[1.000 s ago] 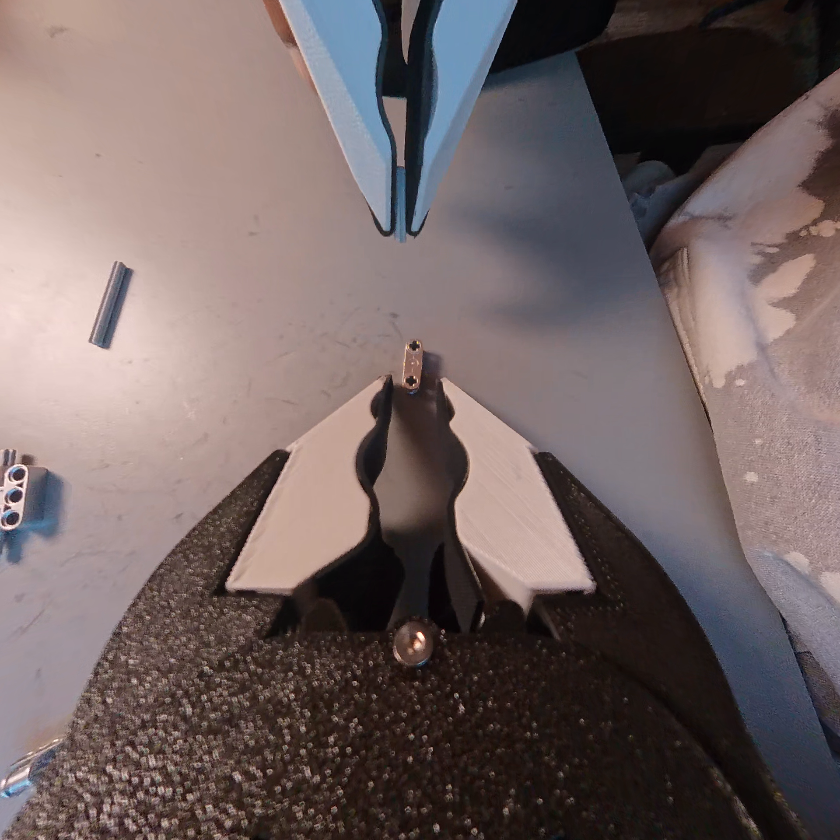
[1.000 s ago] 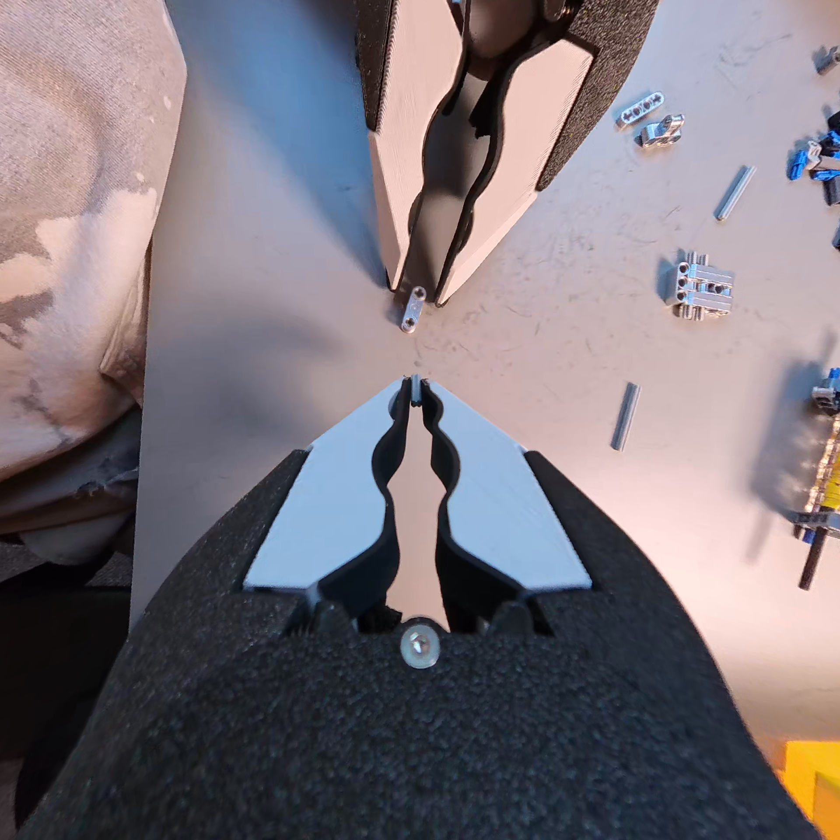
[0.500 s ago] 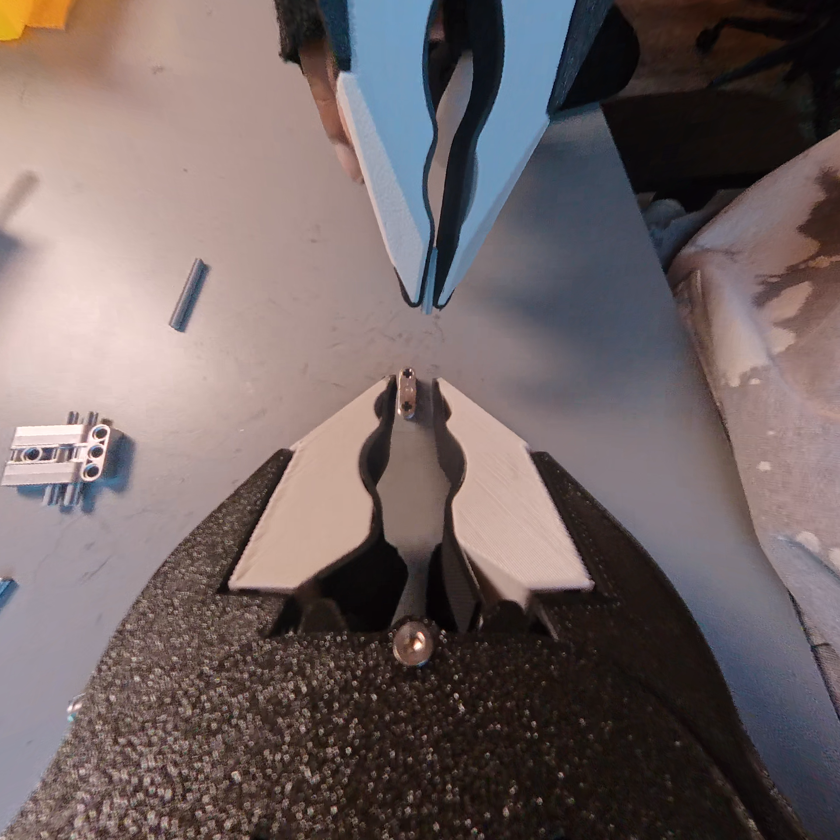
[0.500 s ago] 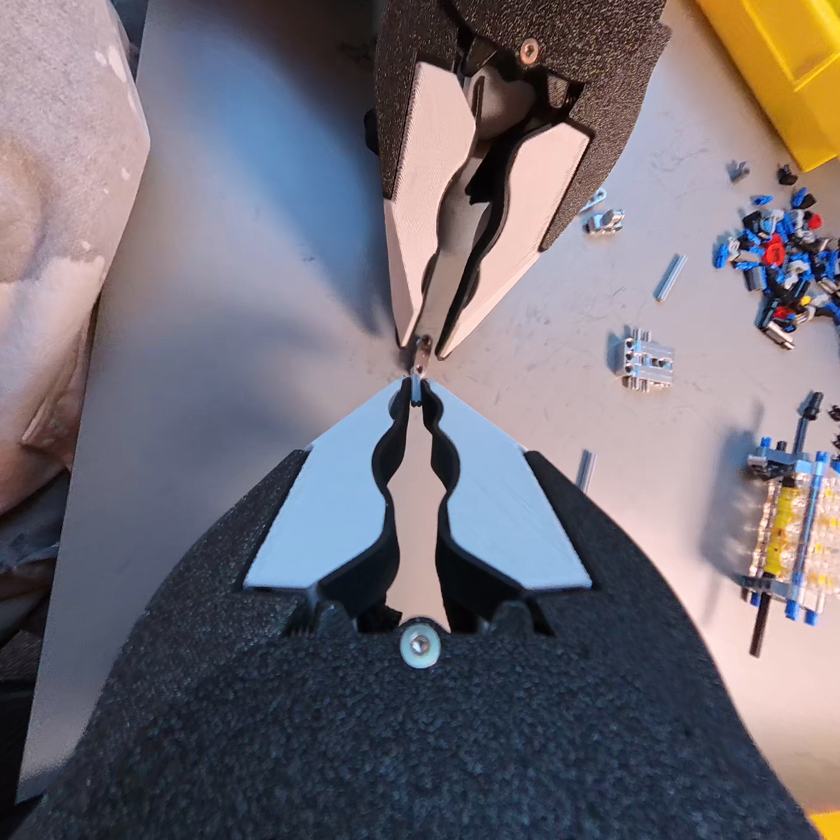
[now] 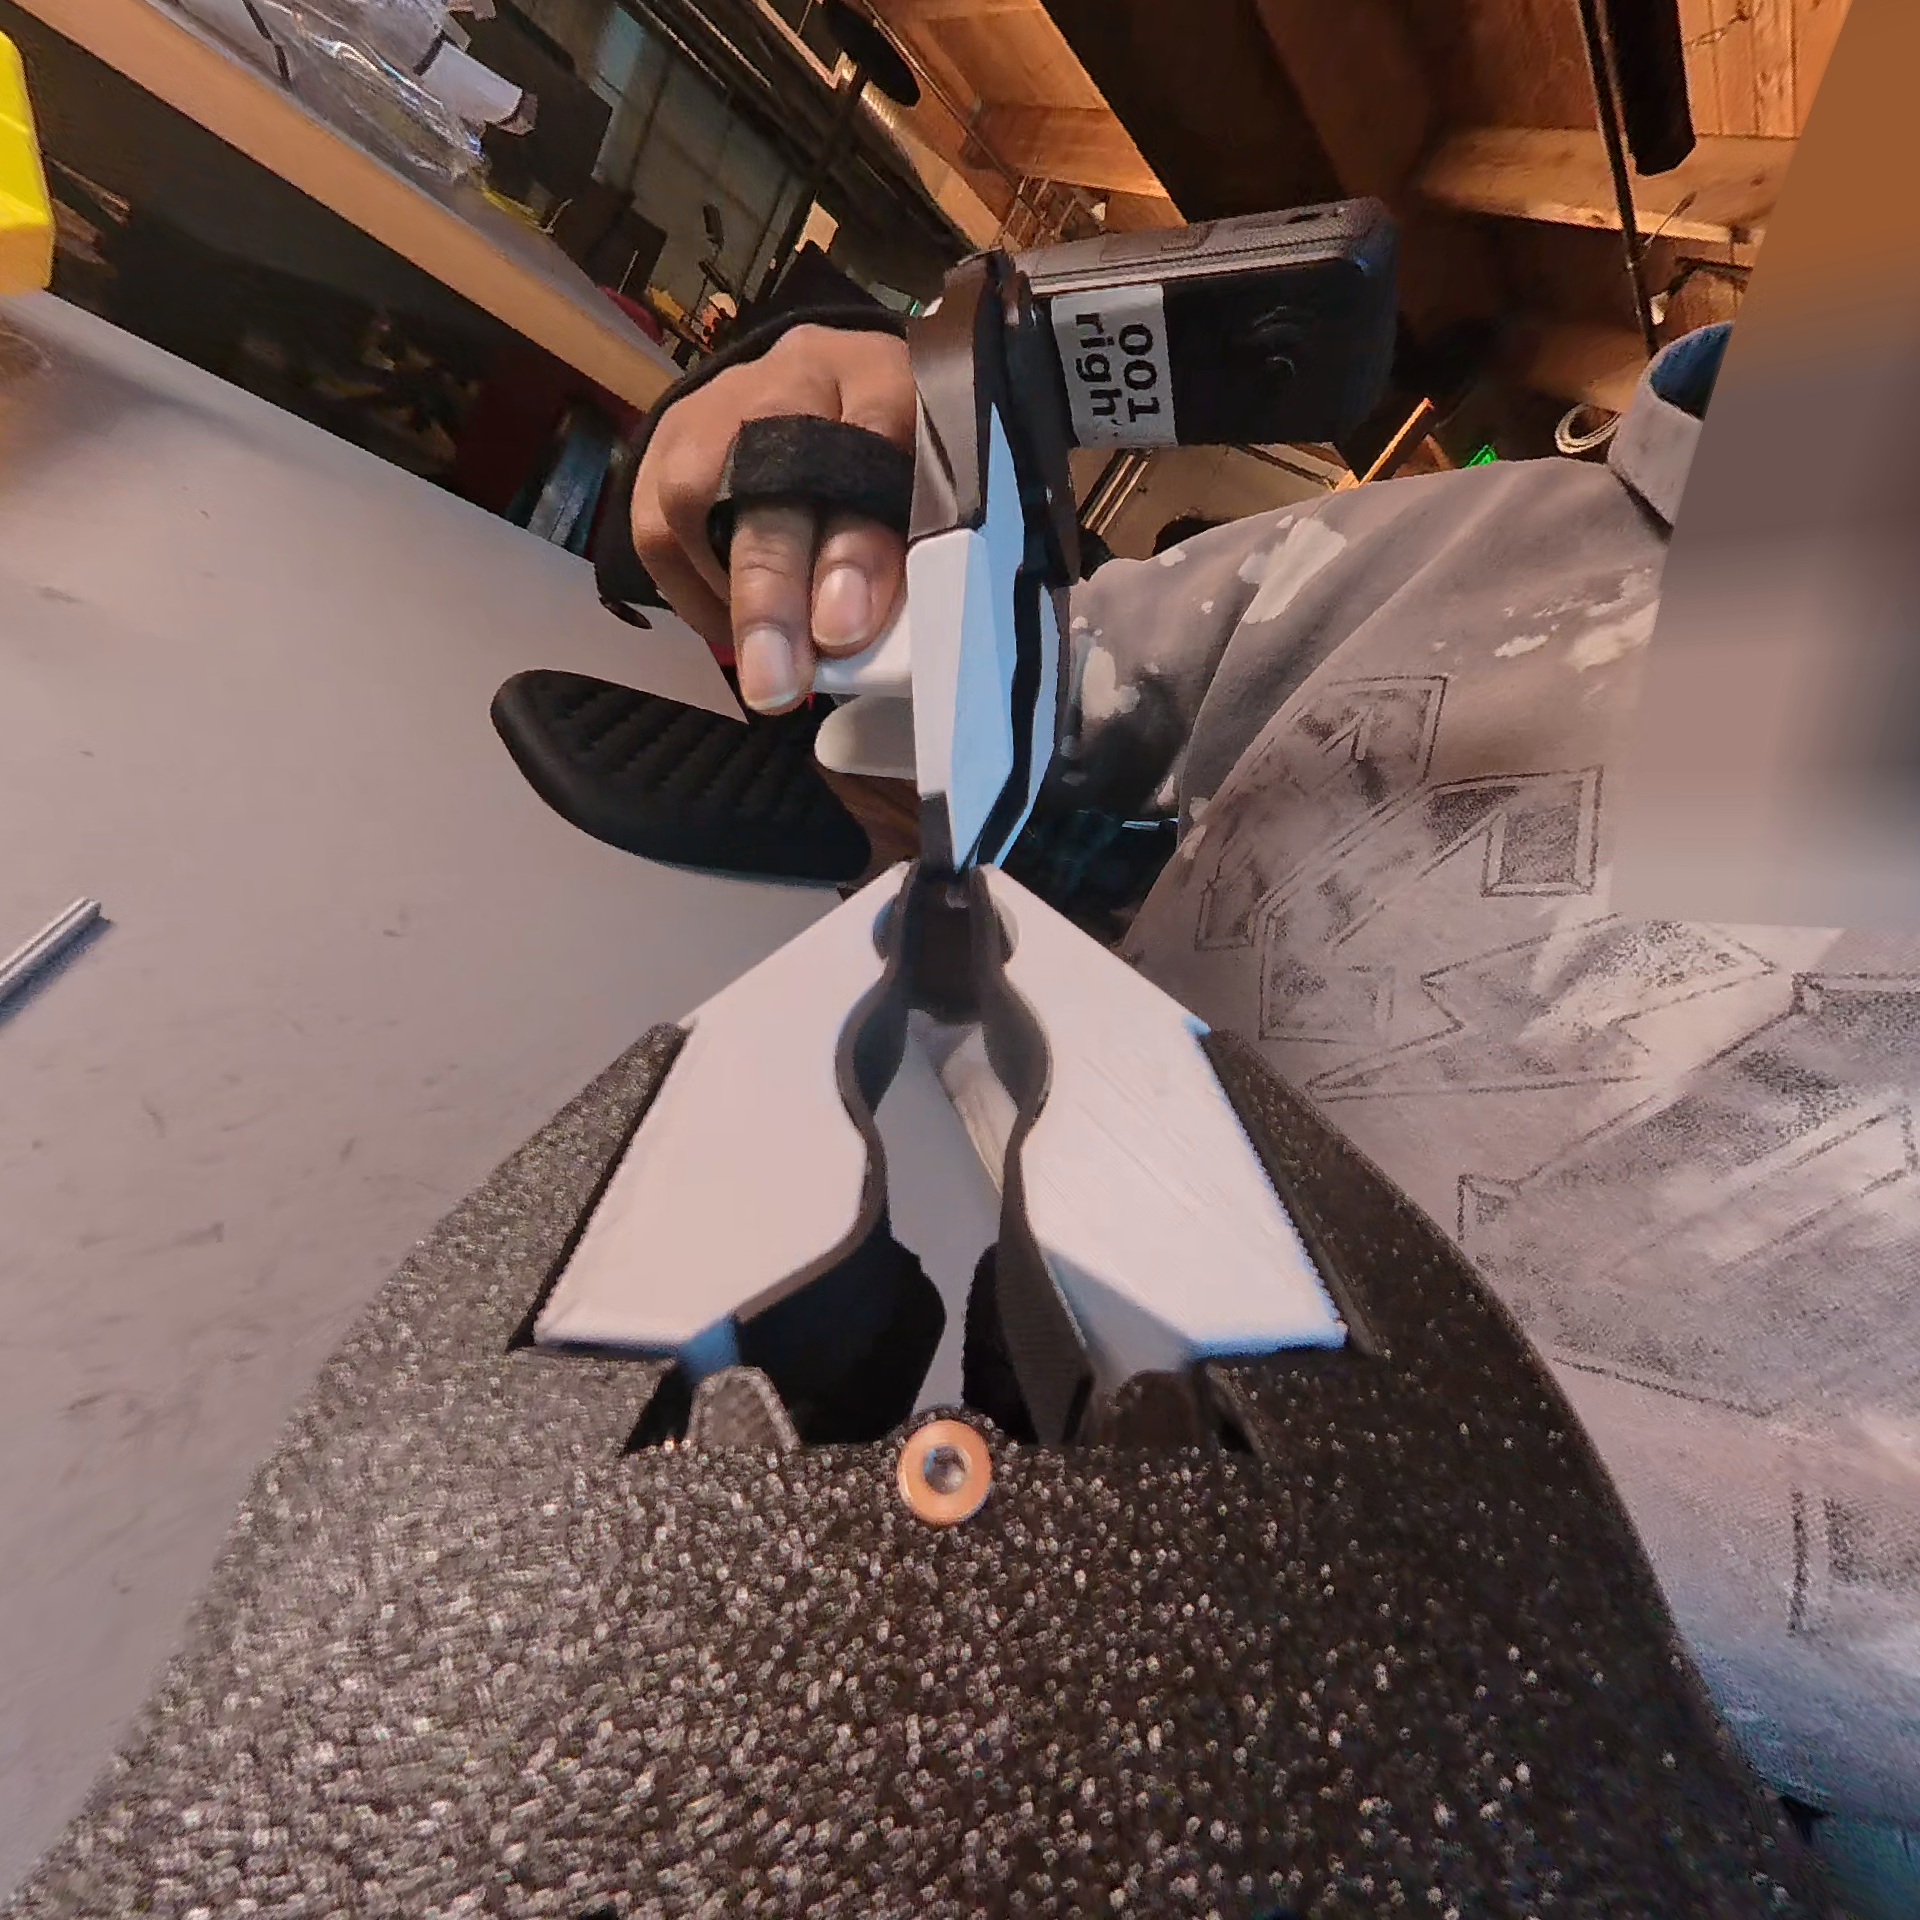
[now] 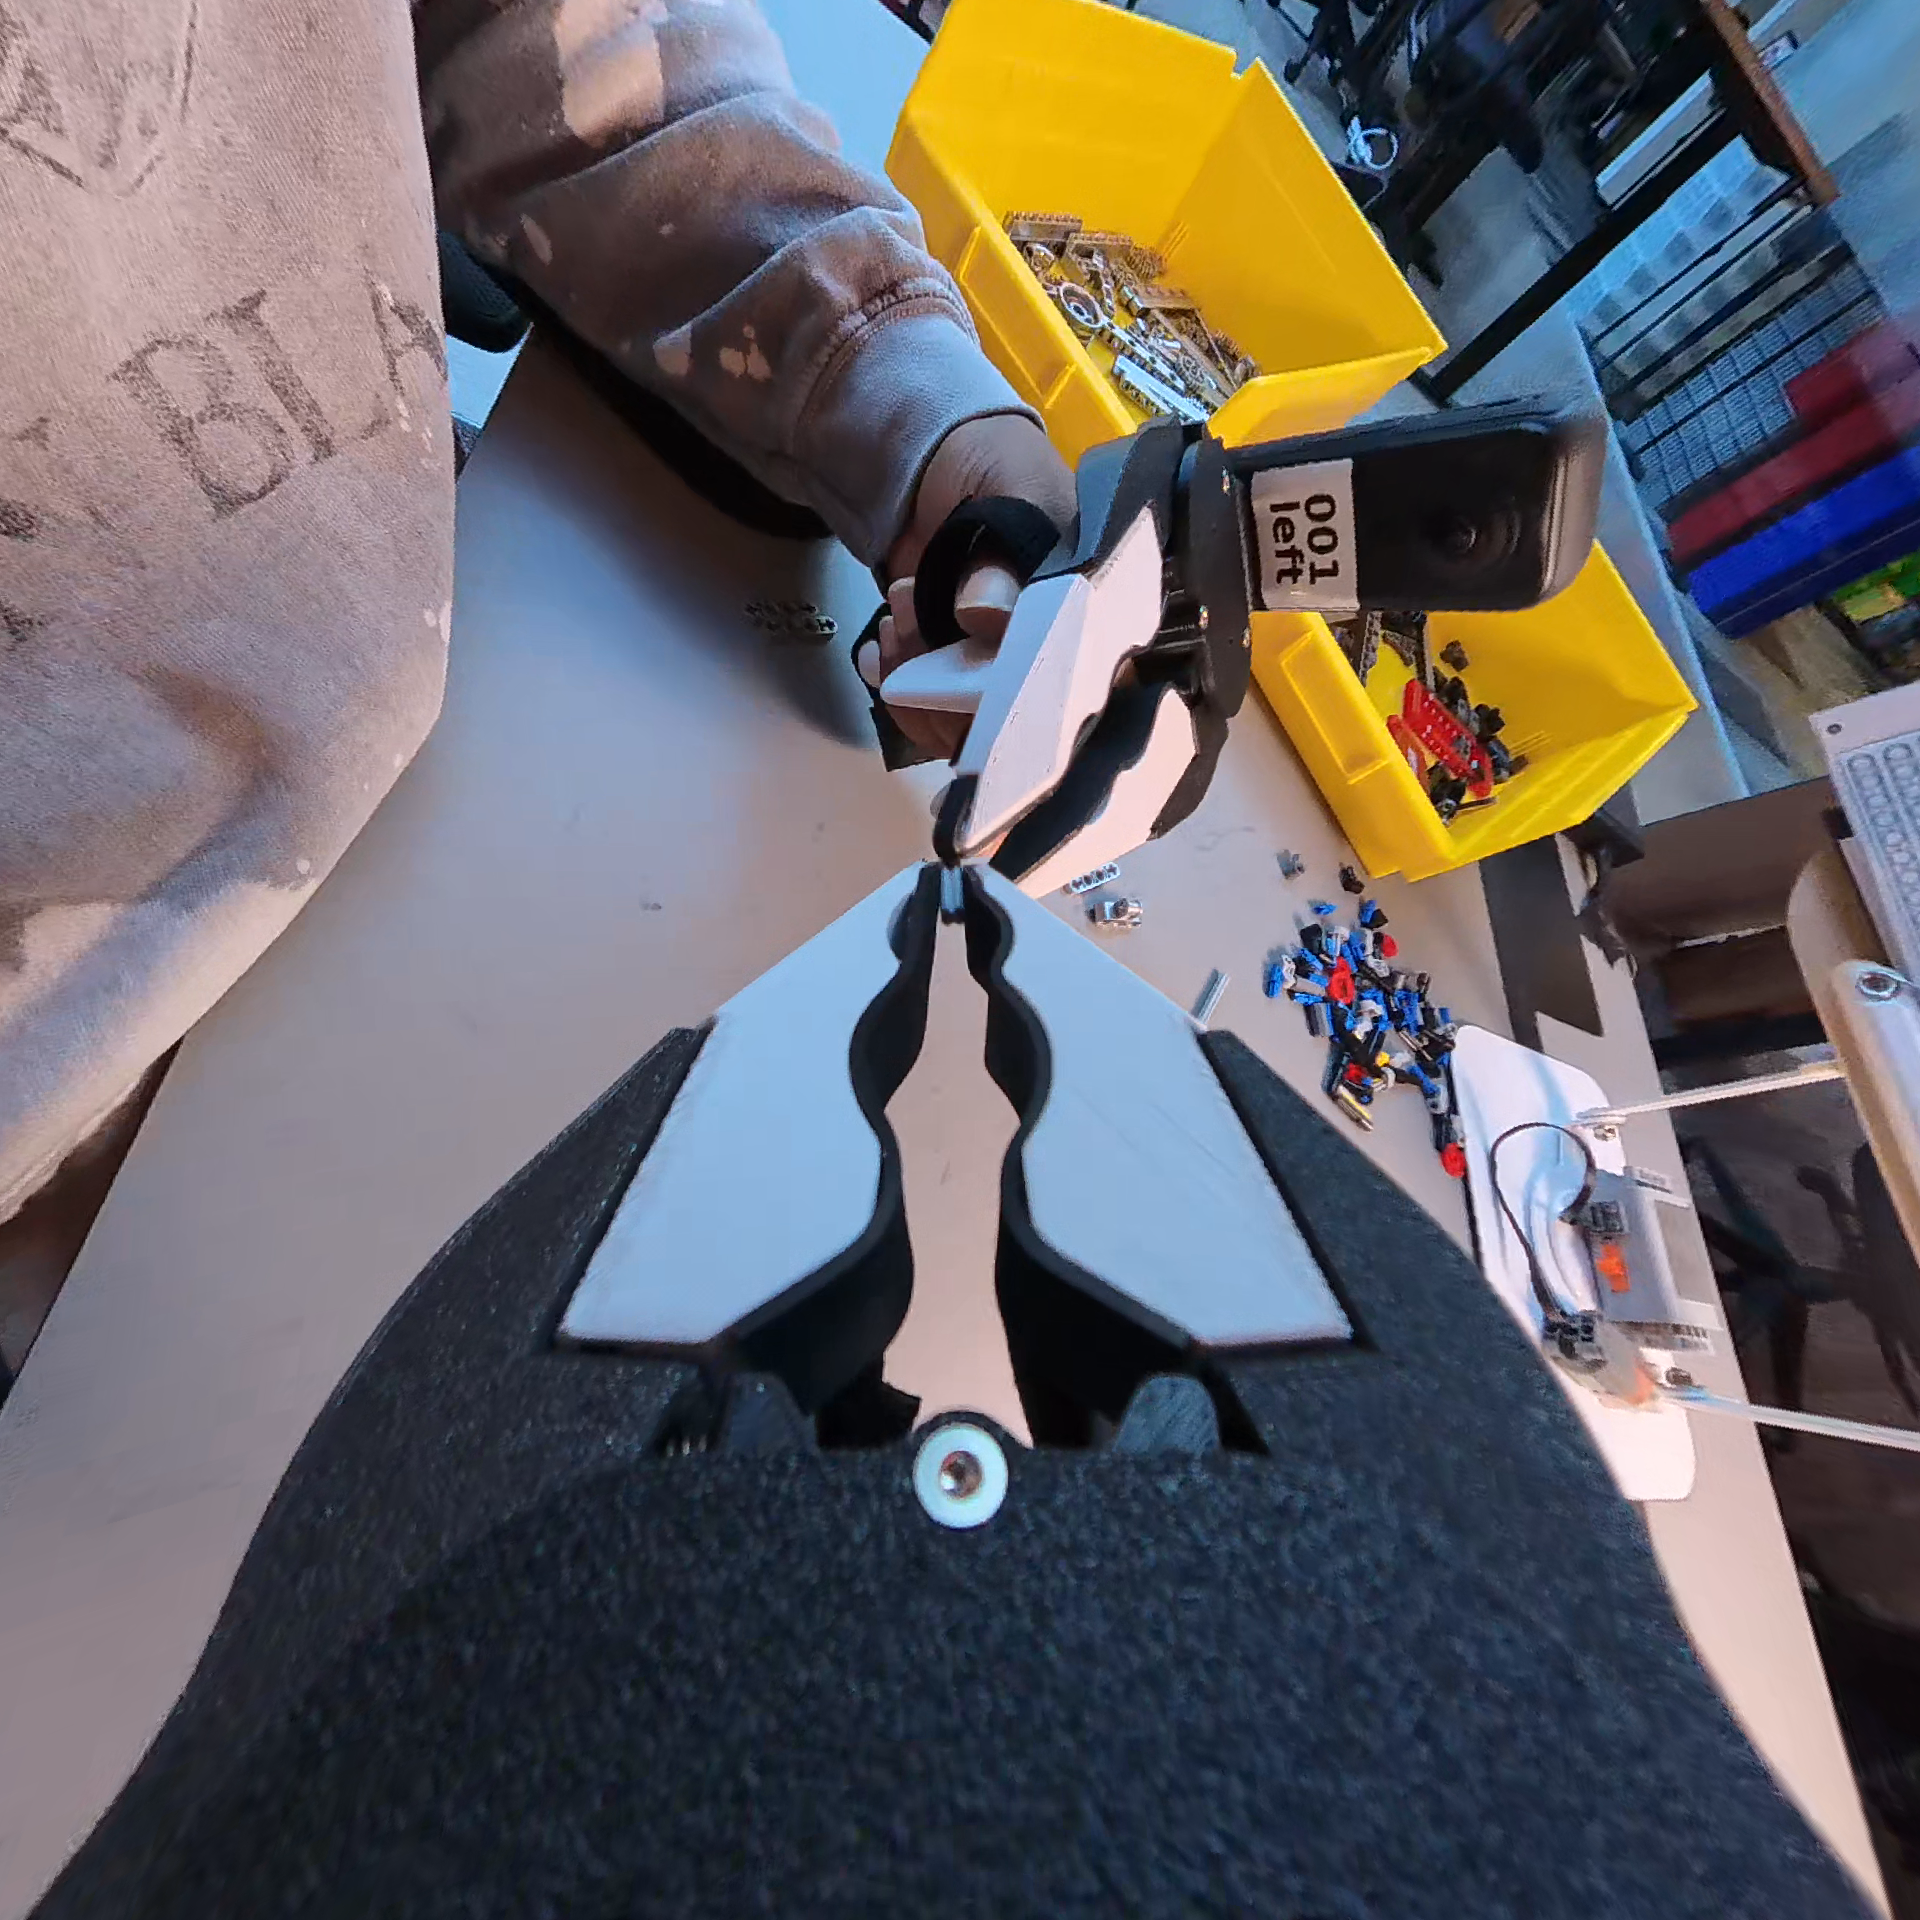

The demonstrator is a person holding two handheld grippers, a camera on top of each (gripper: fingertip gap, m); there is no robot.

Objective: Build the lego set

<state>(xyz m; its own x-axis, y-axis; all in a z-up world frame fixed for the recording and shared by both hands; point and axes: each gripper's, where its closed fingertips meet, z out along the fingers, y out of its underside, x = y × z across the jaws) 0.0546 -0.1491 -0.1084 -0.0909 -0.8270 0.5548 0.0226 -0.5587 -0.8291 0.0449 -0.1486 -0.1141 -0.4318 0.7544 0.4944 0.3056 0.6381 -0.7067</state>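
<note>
While both tools meet tip to tip above the desk (image 6: 540,935), the right tool (image 6: 950,896) pinches a small grey pin (image 6: 950,891). The left tool (image 5: 943,902) clamps a small dark piece (image 5: 943,940) touching that pin; whether they have joined is unclear. Beyond the pin sits a yellow bin (image 6: 1340,281).

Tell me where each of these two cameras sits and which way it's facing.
Left wrist view: on the left gripper, looking up along its fingers at the right gripper, a hand and a sweatshirt.
Right wrist view: on the right gripper, facing across the table at the left gripper, a sleeve and yellow bins.
Shared: both grippers tip to tip.
</note>
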